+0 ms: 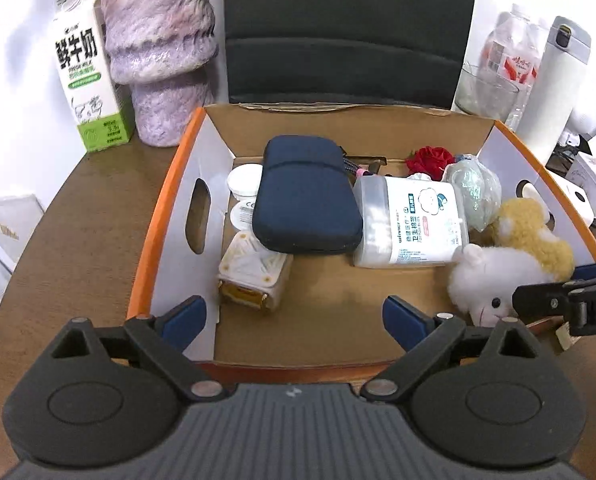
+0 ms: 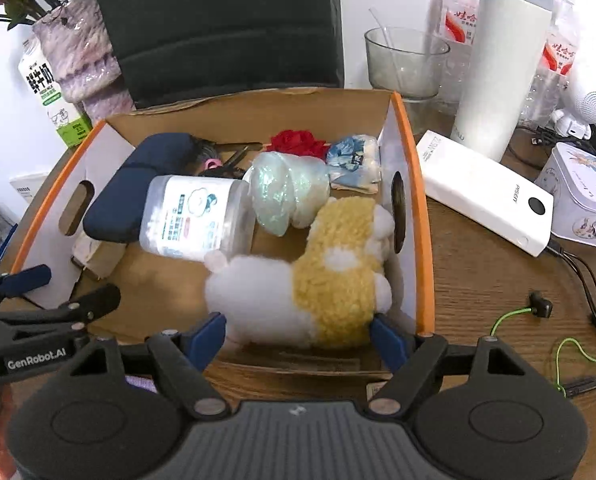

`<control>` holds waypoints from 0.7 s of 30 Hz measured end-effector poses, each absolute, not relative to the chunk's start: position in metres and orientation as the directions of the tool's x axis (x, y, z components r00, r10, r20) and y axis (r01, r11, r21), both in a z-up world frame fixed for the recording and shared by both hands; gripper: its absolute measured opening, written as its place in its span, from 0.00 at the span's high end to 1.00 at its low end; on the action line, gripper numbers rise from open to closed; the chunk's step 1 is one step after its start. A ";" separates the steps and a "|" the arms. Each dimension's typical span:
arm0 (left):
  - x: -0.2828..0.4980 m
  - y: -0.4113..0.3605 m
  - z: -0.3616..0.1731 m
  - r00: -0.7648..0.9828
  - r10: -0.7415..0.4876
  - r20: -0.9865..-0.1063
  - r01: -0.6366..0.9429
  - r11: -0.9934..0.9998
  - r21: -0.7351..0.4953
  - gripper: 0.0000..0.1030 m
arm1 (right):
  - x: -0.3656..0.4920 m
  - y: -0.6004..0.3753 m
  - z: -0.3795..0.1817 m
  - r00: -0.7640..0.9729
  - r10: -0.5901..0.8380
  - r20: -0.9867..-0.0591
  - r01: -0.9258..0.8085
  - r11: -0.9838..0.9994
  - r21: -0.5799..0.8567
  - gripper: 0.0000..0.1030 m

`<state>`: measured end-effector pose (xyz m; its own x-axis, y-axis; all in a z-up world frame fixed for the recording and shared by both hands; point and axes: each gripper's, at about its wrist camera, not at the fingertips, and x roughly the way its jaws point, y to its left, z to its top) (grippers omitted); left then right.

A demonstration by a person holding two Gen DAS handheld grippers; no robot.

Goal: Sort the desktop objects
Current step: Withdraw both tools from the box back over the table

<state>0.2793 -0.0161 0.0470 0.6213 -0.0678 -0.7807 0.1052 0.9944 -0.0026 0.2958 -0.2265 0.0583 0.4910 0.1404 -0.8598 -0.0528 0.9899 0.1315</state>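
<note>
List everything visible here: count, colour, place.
box: 1, orange-edged cardboard, table centre
pouch: 1, navy, inside box
swab tub: 1, clear white, lying beside pouch
plush toy: 1, white and yellow, box's right side
rose: 1, red, box's back
milk carton: 1, white-green, left of box
flask: 1, white, right of box
glass bowl: 1, clear, behind box
left gripper: open
right gripper: open, around plush toy
</note>
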 end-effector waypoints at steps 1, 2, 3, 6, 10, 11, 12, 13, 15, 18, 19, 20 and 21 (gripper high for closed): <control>0.279 -0.016 0.048 0.615 -0.072 -0.785 0.106 0.994 -0.009 0.06 | 0.294 -0.226 0.059 0.493 0.140 -0.859 -0.052 0.990 0.131 0.23; 0.278 -0.015 0.051 0.612 -0.075 -0.787 0.106 0.994 -0.013 0.07 | 0.293 -0.227 0.059 0.496 0.145 -0.856 -0.051 0.989 0.138 0.23; 0.279 -0.013 0.054 0.617 -0.073 -0.784 0.097 0.995 -0.017 0.07 | 0.291 -0.230 0.061 0.502 0.155 -0.851 -0.048 0.987 0.152 0.23; 0.269 -0.008 0.070 0.641 -0.112 -0.760 0.097 0.993 -0.064 0.08 | 0.280 -0.238 0.074 0.547 0.188 -0.816 -0.050 0.980 0.192 0.23; 0.227 -0.009 0.102 0.738 -0.093 -0.668 0.104 0.994 -0.023 0.08 | 0.248 -0.248 0.096 0.636 0.187 -0.748 -0.073 0.980 0.183 0.18; 0.211 -0.009 0.109 0.767 -0.090 -0.636 0.103 0.995 -0.017 0.06 | 0.234 -0.250 0.100 0.664 0.189 -0.723 -0.081 0.980 0.182 0.16; 0.195 -0.008 0.113 0.788 -0.111 -0.606 0.119 0.993 -0.028 0.03 | 0.217 -0.251 0.100 0.684 0.191 -0.704 -0.089 0.980 0.180 0.14; 0.179 -0.007 0.115 0.799 -0.129 -0.587 0.130 0.991 -0.040 0.03 | 0.201 -0.252 0.099 0.698 0.192 -0.689 -0.094 0.979 0.178 0.14; 0.141 -0.006 0.110 0.821 -0.147 -0.552 0.133 0.989 -0.066 0.01 | 0.163 -0.250 0.090 0.732 0.176 -0.658 -0.092 0.983 0.161 0.13; 0.090 -0.010 0.087 0.817 -0.144 -0.558 0.125 0.989 -0.073 0.01 | 0.106 -0.245 0.064 0.768 0.145 -0.623 -0.087 0.989 0.123 0.13; 0.071 -0.013 0.078 0.817 -0.138 -0.560 0.123 0.990 -0.064 0.01 | 0.090 -0.244 0.055 0.771 0.140 -0.621 -0.079 0.989 0.124 0.13; 0.054 -0.017 0.069 0.822 -0.138 -0.553 0.131 0.990 -0.051 0.01 | 0.071 -0.241 0.045 0.775 0.140 -0.616 -0.078 0.989 0.128 0.13; 0.036 -0.019 0.061 0.826 -0.144 -0.545 0.150 0.988 -0.034 0.01 | 0.056 -0.239 0.037 0.775 0.147 -0.615 -0.085 0.988 0.130 0.13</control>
<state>0.0364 -0.0193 0.0607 0.8256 -0.1441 -0.5455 0.1497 0.9881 -0.0345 0.0564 -0.2390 0.0368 0.7749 0.1475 -0.6147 -0.0849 0.9879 0.1300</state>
